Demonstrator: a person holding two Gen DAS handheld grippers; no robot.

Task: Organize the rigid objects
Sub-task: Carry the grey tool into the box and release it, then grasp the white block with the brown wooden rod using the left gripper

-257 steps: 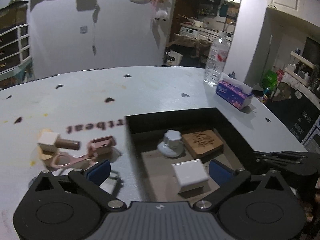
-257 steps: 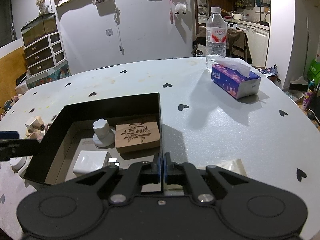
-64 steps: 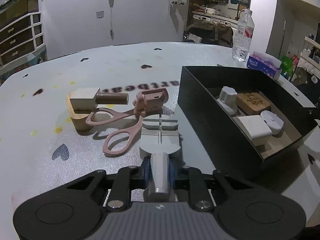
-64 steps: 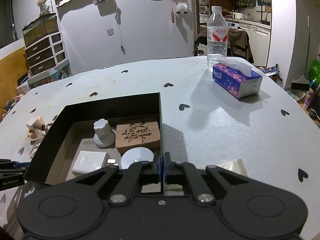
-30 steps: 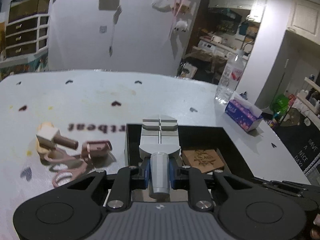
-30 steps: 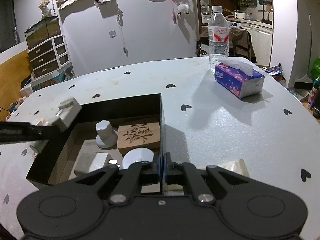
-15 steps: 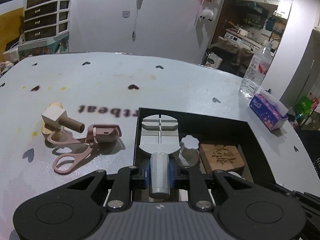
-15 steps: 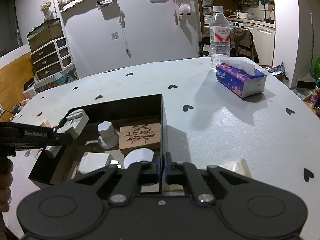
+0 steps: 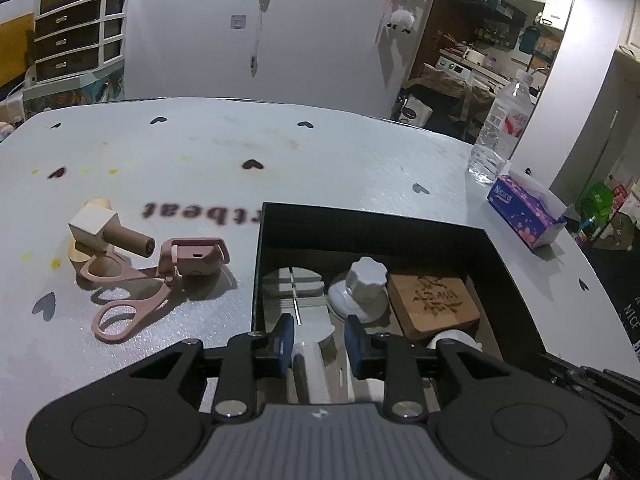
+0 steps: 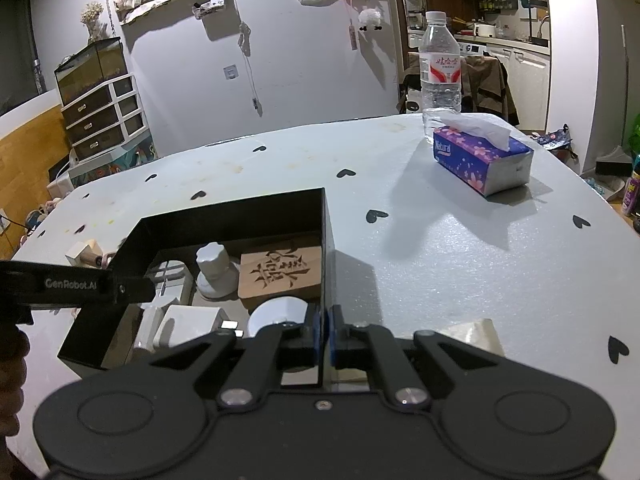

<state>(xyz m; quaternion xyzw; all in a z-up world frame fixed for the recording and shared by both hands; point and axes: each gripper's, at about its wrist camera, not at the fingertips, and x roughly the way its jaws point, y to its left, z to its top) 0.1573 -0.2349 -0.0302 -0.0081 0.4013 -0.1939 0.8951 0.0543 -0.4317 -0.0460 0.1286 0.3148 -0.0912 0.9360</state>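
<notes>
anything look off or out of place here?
Nothing spilled or broken. Still loose outside the black box: pink scissors, a pink clip-like piece and a wooden block piece, heaped overlapping on the table. Stains dot the tabletop.

A black open-topped box [image 9: 496, 252] stands on the table. Inside it, at the left, a grey tool-shaped block [image 9: 294, 300] with a round slotted head and a cylindrical handle lies flat, handle towards the near side. Just right of it a white knob [image 9: 366, 286] stands upright, and a carved wooden block [image 9: 434, 302] lies flat at the far right. A white round disc [image 10: 280, 312] and a white square block [image 10: 192, 322] lie nearer. Left of the box, pink scissors [image 9: 128, 300], a pink clip-like piece [image 9: 196, 256] and a wooden stamp [image 9: 108, 234] lie together on the table.
</notes>
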